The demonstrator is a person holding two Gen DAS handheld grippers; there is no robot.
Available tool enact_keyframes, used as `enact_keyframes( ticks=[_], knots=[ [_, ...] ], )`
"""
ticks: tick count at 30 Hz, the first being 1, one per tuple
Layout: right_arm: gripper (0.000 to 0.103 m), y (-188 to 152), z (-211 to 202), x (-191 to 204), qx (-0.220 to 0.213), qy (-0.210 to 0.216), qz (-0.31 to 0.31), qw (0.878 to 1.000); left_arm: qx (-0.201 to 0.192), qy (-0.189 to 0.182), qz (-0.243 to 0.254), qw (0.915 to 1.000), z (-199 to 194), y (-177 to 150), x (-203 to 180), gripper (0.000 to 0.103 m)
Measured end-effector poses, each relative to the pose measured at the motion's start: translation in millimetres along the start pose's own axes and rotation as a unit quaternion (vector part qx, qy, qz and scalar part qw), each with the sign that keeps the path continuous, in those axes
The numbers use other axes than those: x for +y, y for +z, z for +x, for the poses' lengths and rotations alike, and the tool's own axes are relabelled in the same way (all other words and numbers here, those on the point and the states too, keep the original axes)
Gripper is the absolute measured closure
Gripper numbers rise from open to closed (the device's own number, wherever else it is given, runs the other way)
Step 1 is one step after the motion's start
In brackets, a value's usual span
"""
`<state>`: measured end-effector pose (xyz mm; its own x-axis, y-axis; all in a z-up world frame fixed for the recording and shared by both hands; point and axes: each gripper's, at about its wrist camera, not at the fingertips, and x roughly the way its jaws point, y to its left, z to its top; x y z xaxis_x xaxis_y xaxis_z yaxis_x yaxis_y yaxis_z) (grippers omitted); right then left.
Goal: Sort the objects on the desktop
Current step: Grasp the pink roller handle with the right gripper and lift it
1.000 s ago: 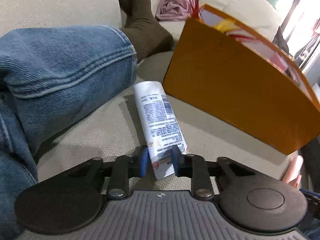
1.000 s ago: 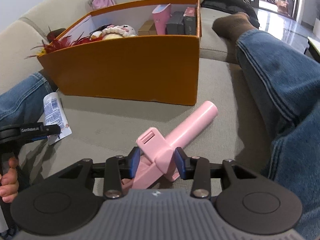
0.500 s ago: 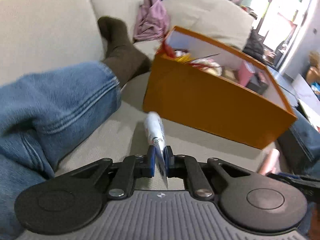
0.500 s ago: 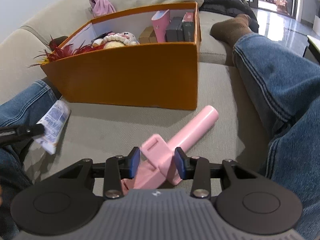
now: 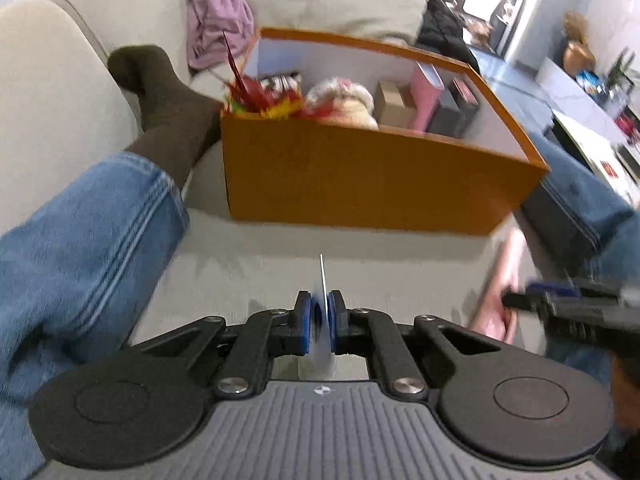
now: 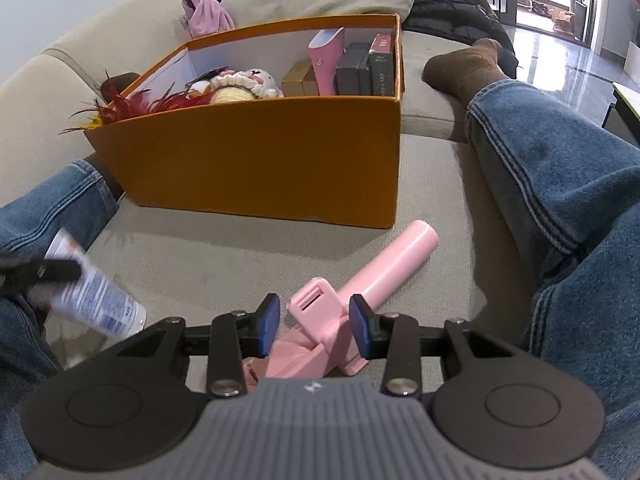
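My left gripper (image 5: 321,322) is shut on the flat crimped end of a white tube with blue print (image 5: 322,304), seen edge-on and lifted off the sofa; the tube also shows in the right wrist view (image 6: 94,294), hanging cap-down. My right gripper (image 6: 313,330) is open, its pads on either side of a pink handheld device (image 6: 352,300) lying on the cushion. The orange box (image 6: 256,160) stands behind, holding a knitted toy, red feathers and small boxes. It also shows in the left wrist view (image 5: 372,176).
My legs in blue jeans (image 6: 568,184) and brown socks (image 5: 168,108) lie on both sides of the box. A purple cloth (image 5: 216,28) and a cushion (image 5: 332,0) sit at the sofa back.
My left gripper closed on the tube's end, lifted it off the sofa and swung to face the box. My right gripper stayed around the pink device, which has shifted slightly.
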<state>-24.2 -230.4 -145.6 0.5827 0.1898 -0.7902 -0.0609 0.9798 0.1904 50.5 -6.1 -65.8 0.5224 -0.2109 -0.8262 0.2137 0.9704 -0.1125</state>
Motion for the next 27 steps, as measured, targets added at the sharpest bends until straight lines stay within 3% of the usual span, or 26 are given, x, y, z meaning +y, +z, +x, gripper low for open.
enact_keyframes(
  ticks=[2,12,21,24,27],
  knots=[
    [0.062,0,0,-1,0.0,-0.002,0.002,1.0,-0.008,-0.003,-0.015,0.9998,12,5,-1,0.094],
    [0.062,-1,-2,-2,-0.005,0.01,0.008,1.0,-0.086,0.077,0.019,0.9932,20,-16,-15,0.09],
    [0.062,-2,-17,9,-0.018,0.023,-0.006,1.0,-0.092,0.052,-0.025,0.9941,2,-17,-3,0.092],
    [0.055,-8,-21,25,-0.011,0.035,-0.036,0.999,-0.093,0.034,-0.032,0.9946,-11,-20,-1,0.092],
    [0.051,-14,-15,40,0.005,0.019,-0.067,0.998,-0.091,0.022,-0.035,0.995,-19,-22,0,0.092]
  ],
)
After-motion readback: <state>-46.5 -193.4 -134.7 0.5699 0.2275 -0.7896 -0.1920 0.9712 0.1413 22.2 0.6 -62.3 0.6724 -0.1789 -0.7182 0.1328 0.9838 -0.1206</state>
